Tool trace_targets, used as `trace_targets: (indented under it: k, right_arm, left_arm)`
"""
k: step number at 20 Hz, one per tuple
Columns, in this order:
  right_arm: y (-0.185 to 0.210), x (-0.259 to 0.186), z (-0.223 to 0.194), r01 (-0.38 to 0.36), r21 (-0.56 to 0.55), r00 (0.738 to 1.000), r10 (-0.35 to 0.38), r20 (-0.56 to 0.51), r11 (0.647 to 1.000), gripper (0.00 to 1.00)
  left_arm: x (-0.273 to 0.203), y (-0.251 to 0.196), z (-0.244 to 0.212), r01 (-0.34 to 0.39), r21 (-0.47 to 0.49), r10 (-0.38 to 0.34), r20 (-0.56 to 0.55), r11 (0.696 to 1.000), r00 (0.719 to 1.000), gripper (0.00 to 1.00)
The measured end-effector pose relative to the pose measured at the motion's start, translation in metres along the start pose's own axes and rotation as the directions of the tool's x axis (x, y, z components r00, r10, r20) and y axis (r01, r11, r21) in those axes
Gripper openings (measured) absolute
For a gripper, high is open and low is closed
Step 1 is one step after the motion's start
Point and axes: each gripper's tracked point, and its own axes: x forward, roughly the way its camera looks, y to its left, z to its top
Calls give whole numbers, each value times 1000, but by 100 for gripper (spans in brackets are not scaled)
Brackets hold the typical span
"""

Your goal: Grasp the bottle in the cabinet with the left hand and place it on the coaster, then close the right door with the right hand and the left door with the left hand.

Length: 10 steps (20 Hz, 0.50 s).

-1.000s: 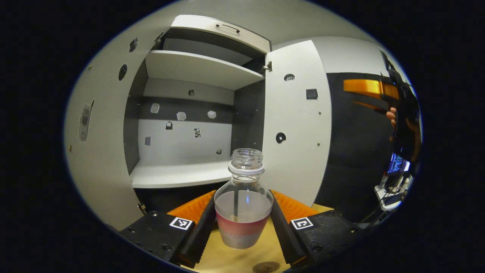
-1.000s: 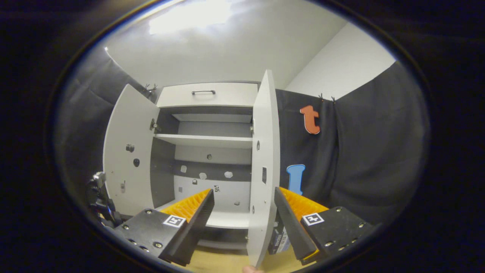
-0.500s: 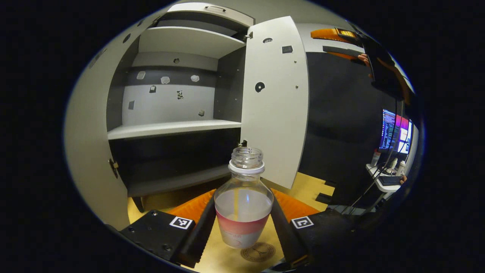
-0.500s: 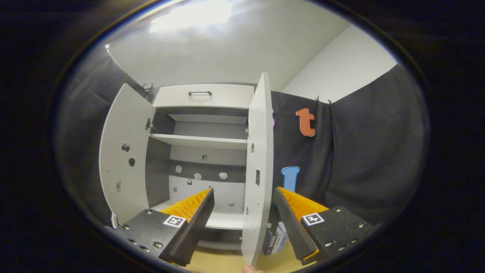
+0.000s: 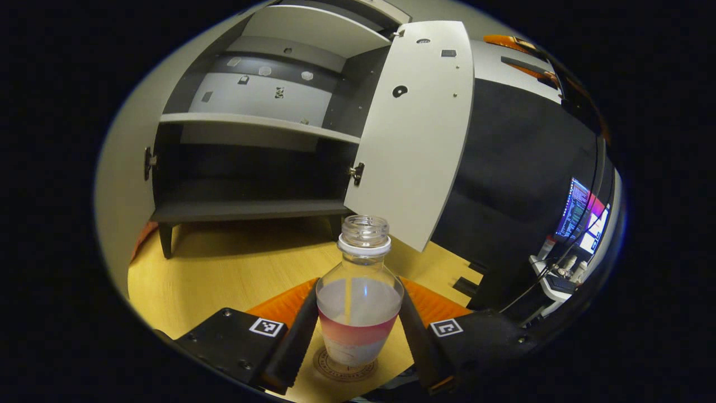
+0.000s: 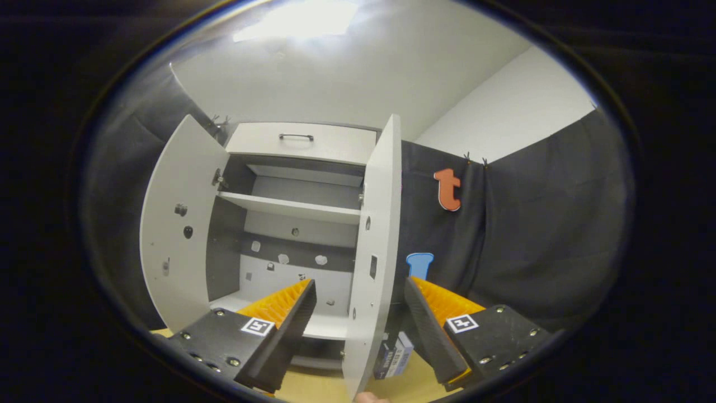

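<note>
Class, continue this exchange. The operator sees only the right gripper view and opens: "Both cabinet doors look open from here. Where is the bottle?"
Observer: The bottle is outside the cabinet, upright, clamped between the fingers of the left gripper.
Operator: Is it at the coaster?
Observer: Its base sits over the round coaster on the wooden table. I cannot tell whether it touches.
Operator: Is it capped?
Observer: No, the neck is open and there is liquid inside.
</note>
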Motion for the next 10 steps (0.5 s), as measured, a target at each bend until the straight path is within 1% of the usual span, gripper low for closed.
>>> trace_targets:
  k: [2, 5, 6, 7, 9, 10]
  right_arm:
    - [0, 0, 2, -1, -15, 1000, 1, 1, 1000, 96]
    - [2, 1, 0, -5, -11, 1000, 5, -6, 1000, 96]
    - [2, 1, -1, -6, -7, 1000, 6, -9, 1000, 96]
    - [2, 2, -2, -7, -7, 1000, 7, -13, 1000, 96]
    - [2, 2, -3, -9, -12, 1000, 9, -16, 1000, 96]
    - [3, 3, -3, -12, -12, 1000, 11, -16, 1000, 96]
  left_arm:
    - [2, 2, -19, -6, 1, 6, -43, 1000, 999, 81]
    - [3, 3, -36, -3, 2, 3, -78, 1000, 997, 81]
    - [3, 2, -40, -3, 3, 4, -79, 1000, 997, 83]
    - [3, 1, -41, -5, 3, 5, -80, 1000, 997, 81]
    - [3, 0, -46, -6, 5, 6, -85, 1000, 996, 81]
    - [2, 0, -43, -8, 9, 8, -69, 1000, 998, 81]
